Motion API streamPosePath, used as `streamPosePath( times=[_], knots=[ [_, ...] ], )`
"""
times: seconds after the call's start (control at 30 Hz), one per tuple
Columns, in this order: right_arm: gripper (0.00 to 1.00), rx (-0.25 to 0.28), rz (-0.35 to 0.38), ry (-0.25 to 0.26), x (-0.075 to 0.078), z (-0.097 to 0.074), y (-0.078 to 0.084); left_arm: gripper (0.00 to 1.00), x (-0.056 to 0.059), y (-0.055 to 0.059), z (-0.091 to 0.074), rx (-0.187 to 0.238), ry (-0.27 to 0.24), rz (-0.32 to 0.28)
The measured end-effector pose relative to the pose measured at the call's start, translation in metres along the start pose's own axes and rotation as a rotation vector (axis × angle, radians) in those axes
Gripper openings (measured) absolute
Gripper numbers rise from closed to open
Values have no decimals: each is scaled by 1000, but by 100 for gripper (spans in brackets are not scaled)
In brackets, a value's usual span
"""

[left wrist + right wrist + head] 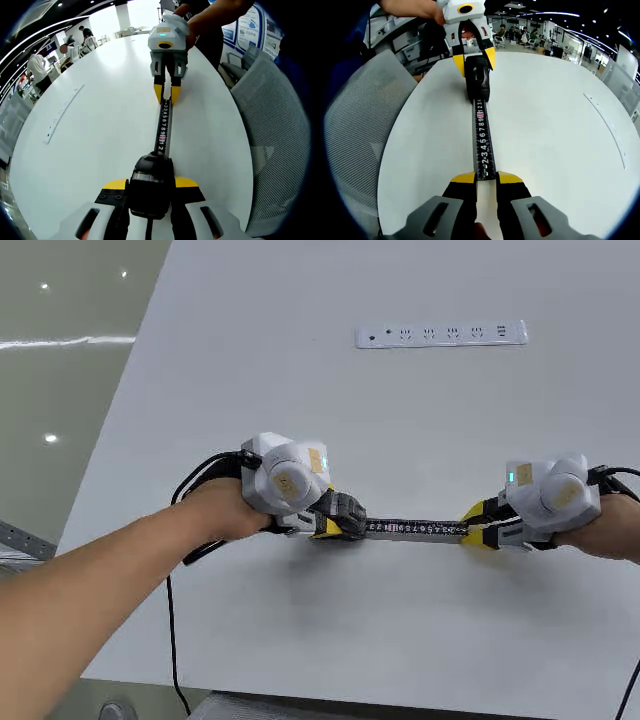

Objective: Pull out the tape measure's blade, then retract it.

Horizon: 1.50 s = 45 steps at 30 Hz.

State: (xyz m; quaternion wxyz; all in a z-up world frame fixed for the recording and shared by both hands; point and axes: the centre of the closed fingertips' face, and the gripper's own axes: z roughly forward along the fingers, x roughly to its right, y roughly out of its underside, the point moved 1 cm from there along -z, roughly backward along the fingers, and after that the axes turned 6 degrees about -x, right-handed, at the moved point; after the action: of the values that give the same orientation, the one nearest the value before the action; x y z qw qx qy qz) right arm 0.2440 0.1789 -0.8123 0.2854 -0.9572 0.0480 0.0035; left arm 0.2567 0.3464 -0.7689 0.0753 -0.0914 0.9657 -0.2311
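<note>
**Tape measure case**: black. It sat on the white table, near the person's edge. The yellow-tipped jaws of the left gripper were pressed against its two sides and held it fast.

**Blade**: drawn partway out of the case. It ran straight from the case mouth to the right, with the printed numbers facing up. It lay low over the table; whether it touched the surface could not be told.

**Right gripper**: positioned at the end of the blade farthest from the case. Its jaws were closed narrowly on the blade tip. Its nose pointed back toward the case.

**Hands**: the left hand was wrapped around the left gripper, just left of the case. The right hand was behind the right gripper, well to the right of the case.

**Power strip**: white. It lay flat well beyond the case, on the side away from the person, and touched nothing.

**Cable**: black. It looped out from behind the left gripper and dropped past the table edge, left of the case.

**Mesh chair**: grey. It stood off the table on the person's side of the case.

**Bystanders**: several people stood far beyond the case, past the far end of the table.
</note>
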Motion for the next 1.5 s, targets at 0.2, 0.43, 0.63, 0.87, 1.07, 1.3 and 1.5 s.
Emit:
streamPosePath(
  times=[0.2, 0.43, 0.63, 0.87, 1.07, 1.3, 1.5],
  knots=[
    [10, -2, 6, 1, 1, -4, 6, 27, 0, 0, 0, -2, 0, 1],
    [10, -5, 13, 0, 2, -9, 14, 27, 0, 0, 0, -5, 2, 2],
    [10, -9, 18, 0, 3, -14, 21, 27, 0, 0, -1, -7, 1, 3],
    [10, -14, 29, 1, 4, -22, 32, 27, 0, 0, 0, -10, 2, 4],
    [10, -20, 34, 2, 5, -26, 38, 27, 0, 0, 0, -12, 3, 4],
    [9, -25, 39, -1, 6, -33, 46, 27, 0, 0, 0, -13, 4, 3],
    [9, -35, 41, -1, 8, -37, 52, 27, 0, 0, 0, -13, 5, 2]
  ],
)
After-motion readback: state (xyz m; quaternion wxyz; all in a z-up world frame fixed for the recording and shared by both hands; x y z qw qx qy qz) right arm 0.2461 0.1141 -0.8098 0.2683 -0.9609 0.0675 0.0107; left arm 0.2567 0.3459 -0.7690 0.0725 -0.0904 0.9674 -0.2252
